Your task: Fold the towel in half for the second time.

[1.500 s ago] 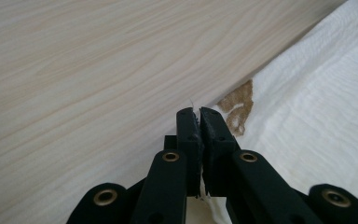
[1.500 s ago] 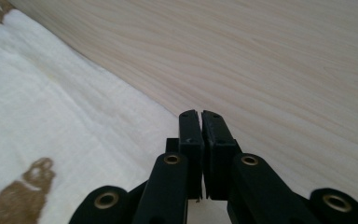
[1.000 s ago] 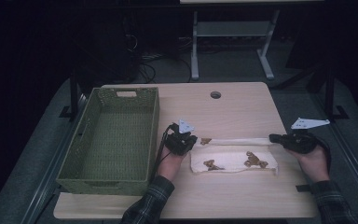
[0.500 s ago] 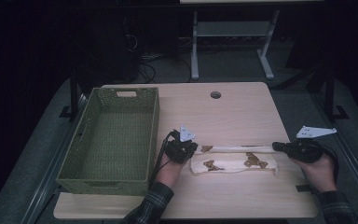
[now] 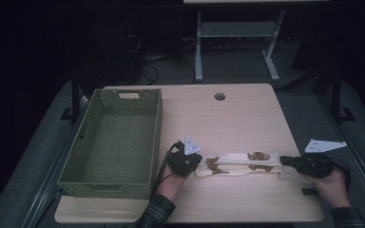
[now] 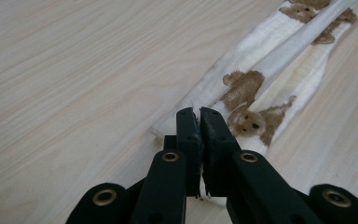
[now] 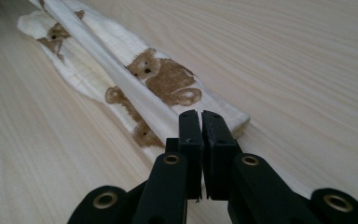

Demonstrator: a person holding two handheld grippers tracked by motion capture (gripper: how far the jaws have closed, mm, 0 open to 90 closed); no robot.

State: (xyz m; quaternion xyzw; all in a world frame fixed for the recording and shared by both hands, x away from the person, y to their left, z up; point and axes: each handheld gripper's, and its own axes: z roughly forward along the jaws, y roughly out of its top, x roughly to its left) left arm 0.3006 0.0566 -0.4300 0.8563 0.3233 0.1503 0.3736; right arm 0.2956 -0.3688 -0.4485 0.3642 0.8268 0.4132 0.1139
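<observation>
A white cloth point(image 5: 240, 164) printed with brown teddy bears lies as a long narrow band on the wooden table point(image 5: 218, 123), pulled taut between my two grippers. My left gripper point(image 5: 200, 161) is shut on its left end. The left gripper view shows the jaws point(image 6: 199, 112) pressed together with a thin edge of the cloth point(image 6: 261, 70) between them. My right gripper point(image 5: 283, 161) is shut on the right end. Seen from the right gripper point(image 7: 199, 114), the cloth point(image 7: 168, 74) runs away from the jaws, with one fold lying over the bears.
An empty green woven basket point(image 5: 154, 142) stands on the left half of the table, right beside my left hand. A round cable hole point(image 5: 219, 96) sits near the far edge. Bare wood lies beyond the cloth. The table's near edge is close behind both hands.
Both grippers have moved toward the near edge of the table, carrying the cloth's far edge with them. The cloth has gone from a wider flat patch to a narrow band.
</observation>
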